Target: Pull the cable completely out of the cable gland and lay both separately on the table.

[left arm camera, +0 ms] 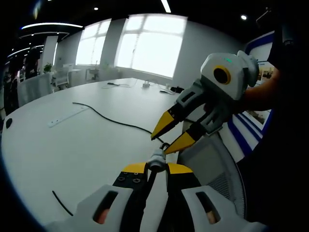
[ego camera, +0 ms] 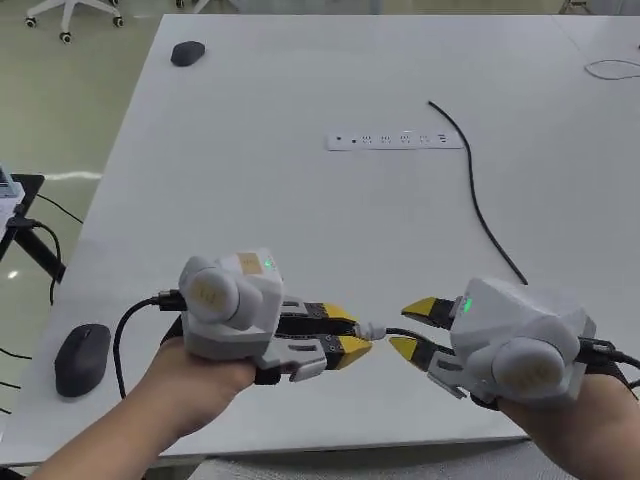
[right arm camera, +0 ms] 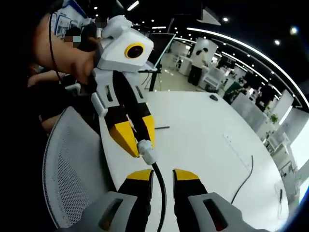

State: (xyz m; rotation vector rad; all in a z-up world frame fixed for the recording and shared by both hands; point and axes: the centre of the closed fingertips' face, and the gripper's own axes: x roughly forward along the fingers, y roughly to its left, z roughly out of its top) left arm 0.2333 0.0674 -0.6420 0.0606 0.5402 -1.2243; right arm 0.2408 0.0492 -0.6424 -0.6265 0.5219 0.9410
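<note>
A small pale cable gland (ego camera: 373,329) is held just above the table's near edge, with my left gripper (ego camera: 358,333) shut on it. In the left gripper view the gland (left arm camera: 157,160) sits between my yellow fingertips (left arm camera: 135,168). A thin black cable (right arm camera: 160,186) leaves the gland (right arm camera: 147,151) and runs back between the jaws of my right gripper (right arm camera: 162,174). Those jaws are open on either side of the cable without pinching it. In the head view the right gripper (ego camera: 398,324) faces the left one, tip to tip.
A white power strip (ego camera: 395,139) and a long loose black cable (ego camera: 478,200) lie further out on the white table (ego camera: 250,180). One dark mouse (ego camera: 187,52) sits at the far left, another (ego camera: 82,358) near the front left edge. A mesh chair (right arm camera: 72,164) is below the grippers.
</note>
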